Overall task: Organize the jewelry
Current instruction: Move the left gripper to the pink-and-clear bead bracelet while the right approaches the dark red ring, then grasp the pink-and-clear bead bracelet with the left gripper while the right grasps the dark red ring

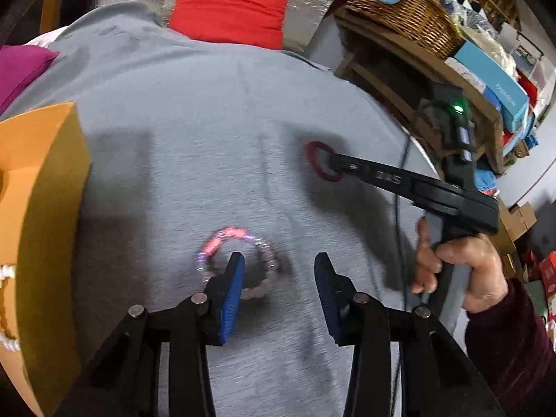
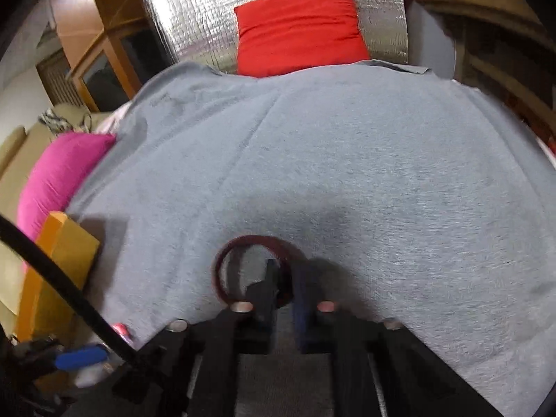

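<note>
1. A grey cloth (image 1: 215,111) covers the tabletop, and the jewelry lies on it.
2. The left tongs (image 1: 279,271) point down at the cloth with their blue-padded fingers (image 1: 231,295) apart; nothing is pressed between them.
3. A beaded bracelet (image 1: 239,260), pink and pale beads blurred by motion, lies flat on the cloth. The left finger of the left tongs stands inside its loop, and the right finger is outside the loop, clear of it.
4. The right tongs (image 1: 330,161) reach in from the right side of the left wrist view, held by a hand (image 1: 458,267) in a dark red sleeve (image 1: 510,347).
5. A dark red ring bangle (image 1: 321,161) lies on the cloth, well apart from the beaded bracelet, up and to the right of it.
6. In the right wrist view the right tongs (image 2: 283,278) are drawn together on the rim of the bangle (image 2: 243,243), one finger inside the ring and one outside.
7. An orange box (image 1: 38,187) stands at the left edge of the cloth, with a white beaded strand (image 1: 8,274) showing at its near side.
8. A red cushion (image 1: 231,5) lies beyond the far edge of the cloth, a pink cushion (image 2: 57,177) at the left.
9. A wicker basket (image 1: 403,10) sits on a wooden shelf to the right.
</note>
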The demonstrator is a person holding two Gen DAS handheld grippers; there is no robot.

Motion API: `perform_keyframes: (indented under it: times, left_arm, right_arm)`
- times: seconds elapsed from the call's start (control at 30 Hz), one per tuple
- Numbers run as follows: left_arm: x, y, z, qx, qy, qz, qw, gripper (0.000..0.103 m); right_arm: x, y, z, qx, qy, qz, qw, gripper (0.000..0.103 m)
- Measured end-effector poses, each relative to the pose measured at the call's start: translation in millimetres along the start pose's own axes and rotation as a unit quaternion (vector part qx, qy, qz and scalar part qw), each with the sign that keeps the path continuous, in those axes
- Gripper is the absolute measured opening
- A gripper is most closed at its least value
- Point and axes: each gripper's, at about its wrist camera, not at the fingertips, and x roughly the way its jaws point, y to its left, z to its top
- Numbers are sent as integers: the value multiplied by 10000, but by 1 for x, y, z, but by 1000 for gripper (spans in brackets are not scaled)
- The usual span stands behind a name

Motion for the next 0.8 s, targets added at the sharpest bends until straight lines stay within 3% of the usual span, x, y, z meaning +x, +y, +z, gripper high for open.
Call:
perform_keyframes:
  times: [0.13,0.27,0.43,0.5,0.57,0.63,0.8]
  left_arm:
    - [-7,-1,2,59,-49,204,9998,44]
    - [-5,-3,-2,92,27,644,9979,61]
    - [7,3,-6,-12,231,807,9965,61]
    - [7,-1,-7,33,105,842,9964,60]
    - [7,-8,-9,140,82,698,9974,43]
    - [7,-17,-12,309,104,668,9972,33]
    - [0,-17,-13,308,218,346,9987,37]
  right_arm:
    - [-14,-6,-11,-110,127,-99,9998,6]
    - [-39,-19,-32,-134,425,-81,9990,6]
    - [-72,-36,-58,130,591,56,9982,6]
    - [-85,-42,-71,256,584,77,9979,6]
    - [-95,-45,-82,320,556,28,9979,6]
    - [-100,-49,-88,371,543,7,9978,7]
    - [-96,-63,-89,533,663,13,9964,7]
